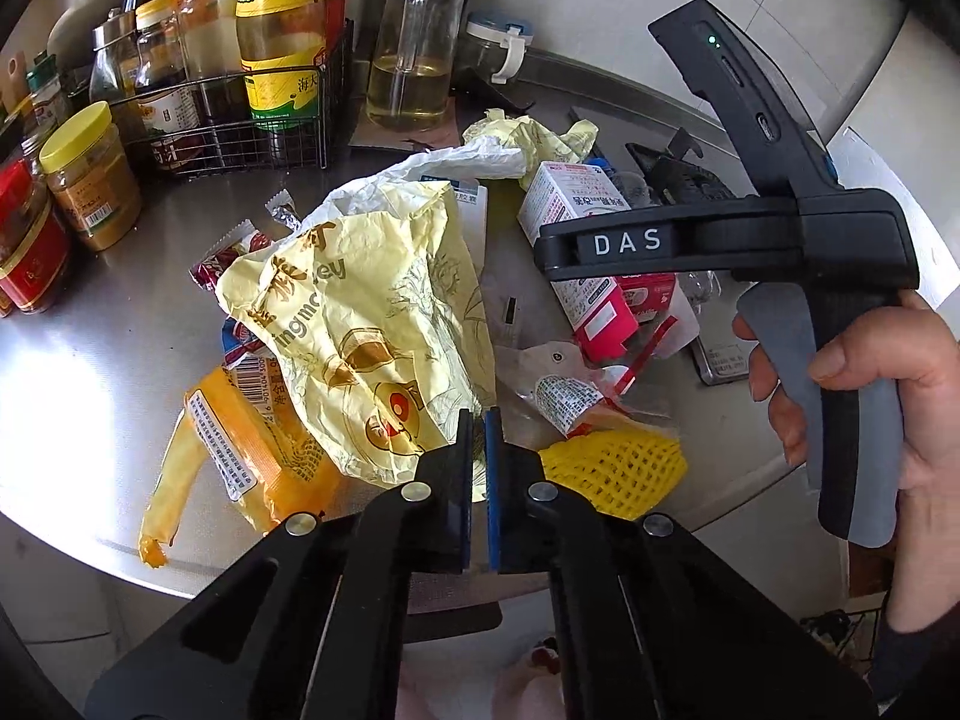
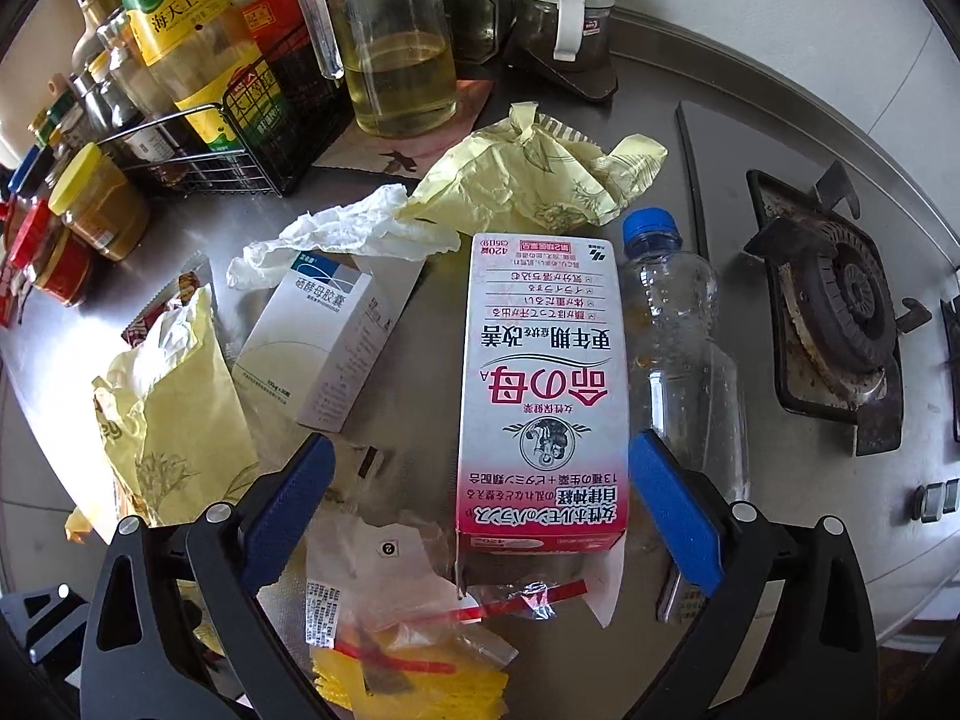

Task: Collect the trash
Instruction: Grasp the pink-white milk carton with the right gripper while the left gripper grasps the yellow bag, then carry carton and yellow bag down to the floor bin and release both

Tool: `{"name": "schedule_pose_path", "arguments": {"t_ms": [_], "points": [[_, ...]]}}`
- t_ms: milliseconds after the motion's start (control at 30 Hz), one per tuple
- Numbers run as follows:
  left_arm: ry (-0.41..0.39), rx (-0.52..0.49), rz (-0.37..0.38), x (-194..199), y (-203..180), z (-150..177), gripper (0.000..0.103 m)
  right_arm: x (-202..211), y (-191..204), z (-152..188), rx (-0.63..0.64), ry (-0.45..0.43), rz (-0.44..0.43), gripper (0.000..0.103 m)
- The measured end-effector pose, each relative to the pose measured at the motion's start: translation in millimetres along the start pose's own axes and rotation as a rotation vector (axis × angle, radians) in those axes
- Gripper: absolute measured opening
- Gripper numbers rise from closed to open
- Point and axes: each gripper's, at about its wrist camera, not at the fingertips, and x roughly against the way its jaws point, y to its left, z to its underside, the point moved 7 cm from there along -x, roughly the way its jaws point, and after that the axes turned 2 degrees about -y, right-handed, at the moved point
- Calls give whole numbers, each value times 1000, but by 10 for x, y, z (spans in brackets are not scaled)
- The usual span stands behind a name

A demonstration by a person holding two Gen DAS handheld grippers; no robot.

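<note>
In the left wrist view my left gripper (image 1: 479, 420) is shut on the lower edge of a crumpled yellow paper wrapper (image 1: 372, 330), which lies over an orange packet (image 1: 240, 450). A yellow foam net (image 1: 618, 468) sits just right of the jaws. My right gripper (image 2: 480, 444) is open and points down over a pink-and-white medicine box (image 2: 540, 372). Its pads straddle the box's near end without pressing it. A clear bottle with a blue cap (image 2: 678, 348) lies along the box's right side. A white-and-blue box (image 2: 324, 348) lies to its left.
A wire rack of sauce bottles (image 1: 228, 120), yellow-lidded jars (image 1: 90, 180) and an oil jar (image 2: 402, 60) line the back left. A gas burner (image 2: 840, 312) sits at the right. More trash lies around: another yellow wrapper (image 2: 528, 174), a white tissue (image 2: 336, 234), a clear bag (image 2: 420, 600).
</note>
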Motion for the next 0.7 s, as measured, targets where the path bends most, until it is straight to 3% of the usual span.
{"name": "schedule_pose_path", "arguments": {"t_ms": [67,100,367,700], "points": [[-4,1,-1,16,3,-7,2,-18,-26,1,-19,14,-13,68],[-8,0,-2,29,2,-13,2,-22,-41,-2,-24,20,-18,60],[-66,-27,-3,238,-40,-80,1,243,-48,-67,-51,-55,-34,59],[-179,-65,-5,842,-193,-177,1,1060,-56,-47,-57,-196,-56,59]]}}
